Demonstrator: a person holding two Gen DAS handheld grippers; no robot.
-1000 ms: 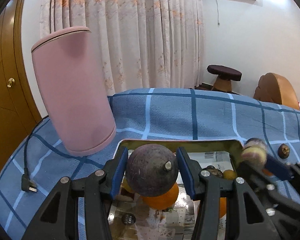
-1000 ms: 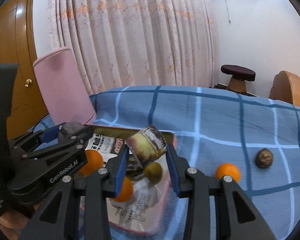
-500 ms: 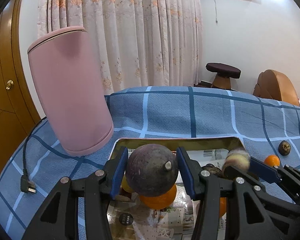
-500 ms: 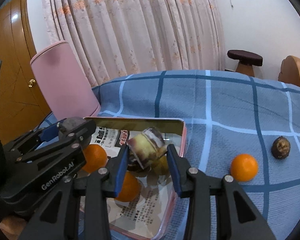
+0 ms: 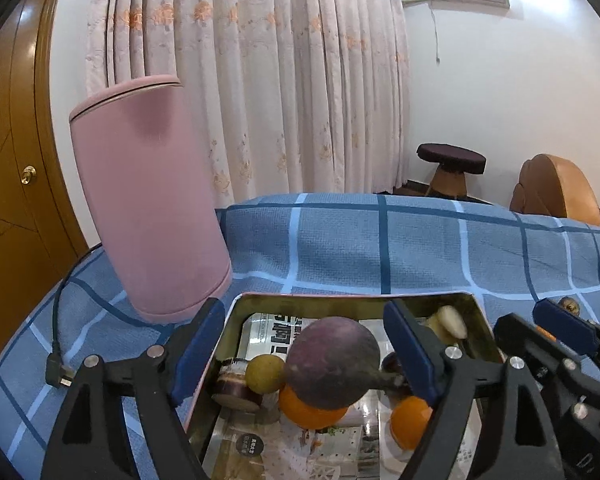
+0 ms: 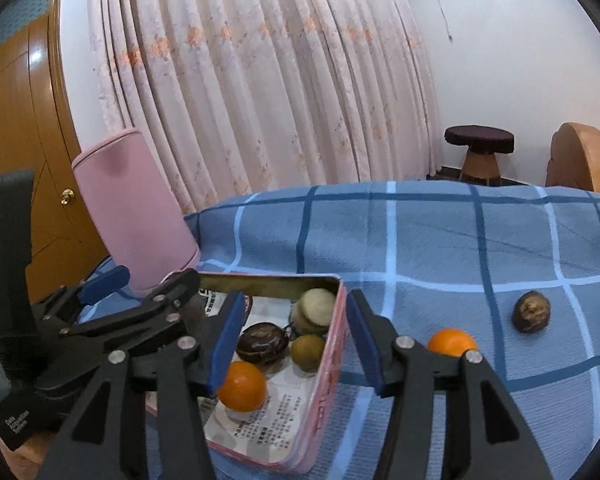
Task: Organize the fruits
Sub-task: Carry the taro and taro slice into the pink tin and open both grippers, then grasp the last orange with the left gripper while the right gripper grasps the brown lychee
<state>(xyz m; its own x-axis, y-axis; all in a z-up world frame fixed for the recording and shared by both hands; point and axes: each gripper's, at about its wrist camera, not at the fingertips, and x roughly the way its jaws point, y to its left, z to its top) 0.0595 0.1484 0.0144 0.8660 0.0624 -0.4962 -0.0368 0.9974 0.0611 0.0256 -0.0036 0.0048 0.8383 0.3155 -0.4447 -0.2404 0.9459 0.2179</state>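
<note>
My left gripper [image 5: 304,348] hovers over the tin tray [image 5: 352,298], its jaws opening wide. The round purple fruit [image 5: 332,362] sits between them, free of the pads, resting on an orange [image 5: 308,410]. My right gripper [image 6: 296,340] hangs over the tray's right side [image 6: 268,278] with its jaws opening and nothing gripped. Below it lie a pale cut fruit [image 6: 314,308], a dark brown fruit [image 6: 262,344], a green fruit [image 6: 308,352] and an orange [image 6: 242,386]. In the right wrist view, the left gripper [image 6: 146,280] hides the purple fruit.
An orange [image 6: 452,342] and a brown fruit [image 6: 531,312] lie on the blue checked cloth [image 6: 420,248] right of the tray. A tall pink cylinder [image 5: 148,200] stands behind the tray's left corner, with a black cable plug [image 5: 56,372] beside it. A stool [image 5: 450,160] stands beyond the bed.
The left jaws spread and the purple fruit dropped from them onto the oranges. The right jaws let go of the pale cut fruit, which now lies in the tray's far corner.
</note>
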